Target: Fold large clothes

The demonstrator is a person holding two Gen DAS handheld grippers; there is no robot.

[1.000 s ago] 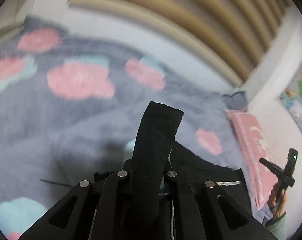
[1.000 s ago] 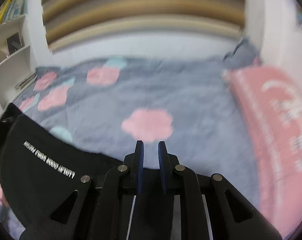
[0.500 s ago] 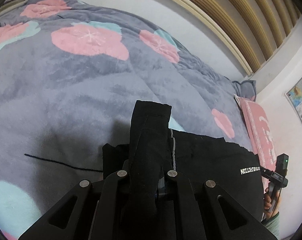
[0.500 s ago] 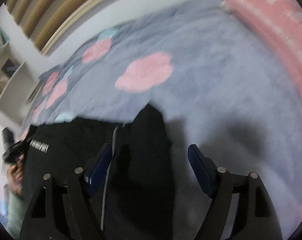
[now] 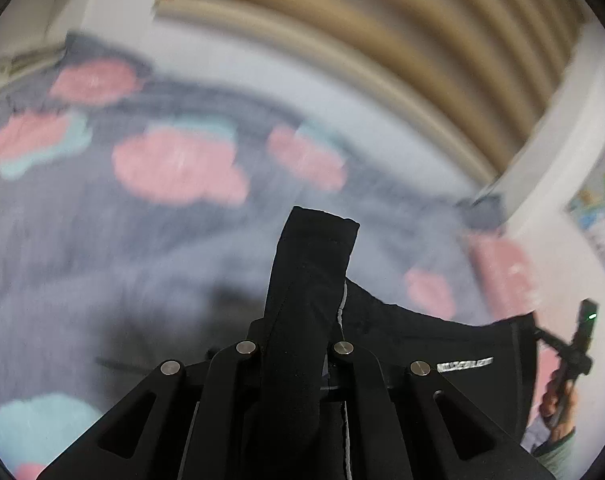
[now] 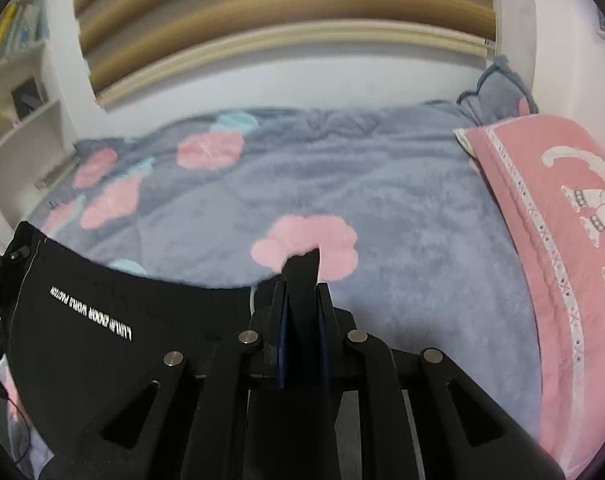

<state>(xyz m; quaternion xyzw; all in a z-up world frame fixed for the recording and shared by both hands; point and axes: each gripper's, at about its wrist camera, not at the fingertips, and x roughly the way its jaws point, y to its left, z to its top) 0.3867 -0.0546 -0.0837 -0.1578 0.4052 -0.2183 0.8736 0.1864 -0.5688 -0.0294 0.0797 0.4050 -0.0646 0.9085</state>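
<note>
A large black garment (image 6: 114, 344) with white lettering hangs stretched between my two grippers above the bed. My right gripper (image 6: 301, 300) is shut on one corner of it, a fold of black cloth sticking up between the blue pads. My left gripper (image 5: 298, 344) is shut on the other corner, a thick bunch of black cloth (image 5: 310, 272) standing out past the fingers. The garment's lettered panel (image 5: 462, 364) shows in the left wrist view too, with the other hand-held gripper (image 5: 574, 352) beyond it.
A grey fleece blanket (image 6: 382, 200) with pink and teal flowers covers the bed. A pink pillow (image 6: 562, 220) lies along the right side. White shelves (image 6: 22, 132) stand at the left, a slatted wall (image 6: 262, 12) behind.
My right gripper, open half a second ago, has shut on the garment's corner. Both grippers have lifted the garment off the blanket; the left view has tilted up and blurred.
</note>
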